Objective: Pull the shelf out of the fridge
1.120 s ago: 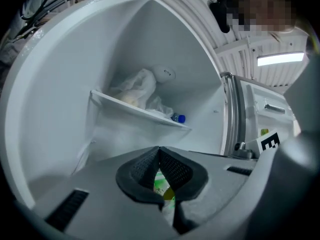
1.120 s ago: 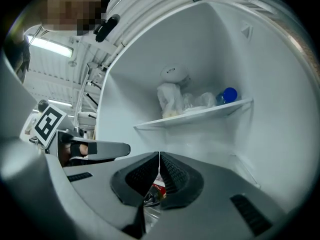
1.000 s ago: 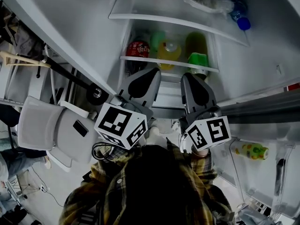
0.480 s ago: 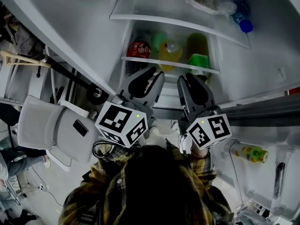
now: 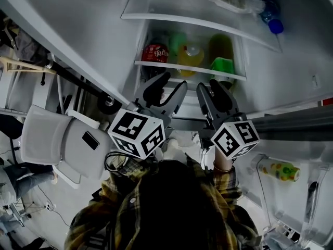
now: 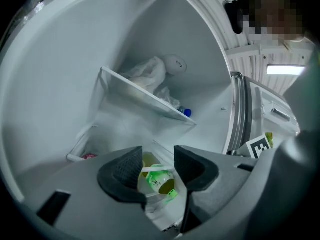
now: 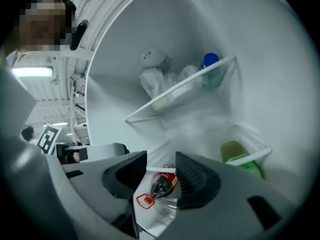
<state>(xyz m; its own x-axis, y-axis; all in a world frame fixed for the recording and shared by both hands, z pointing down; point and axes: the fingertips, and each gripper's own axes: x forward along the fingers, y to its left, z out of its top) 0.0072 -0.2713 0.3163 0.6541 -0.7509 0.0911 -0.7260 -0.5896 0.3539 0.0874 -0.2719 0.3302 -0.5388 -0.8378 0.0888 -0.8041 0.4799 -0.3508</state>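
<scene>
White-rimmed clear shelf (image 5: 182, 69) carries bottles (image 5: 188, 56); left gripper (image 5: 170, 85) and right gripper (image 5: 210, 88), closed before, have just spread their jaws, clasping nothing.

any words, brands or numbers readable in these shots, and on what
No text can be read clearly.
Red-labelled bottle: white print, too blurred to read.
Green-labelled bottle: dark print, too small to read.
Marker cubes: black-and-white square patterns only, no words.

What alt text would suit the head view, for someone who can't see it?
A person reaches the left gripper and right gripper toward the drinks shelf of an open fridge. Both grippers' fingers have just been opening, gripping nothing.
</scene>
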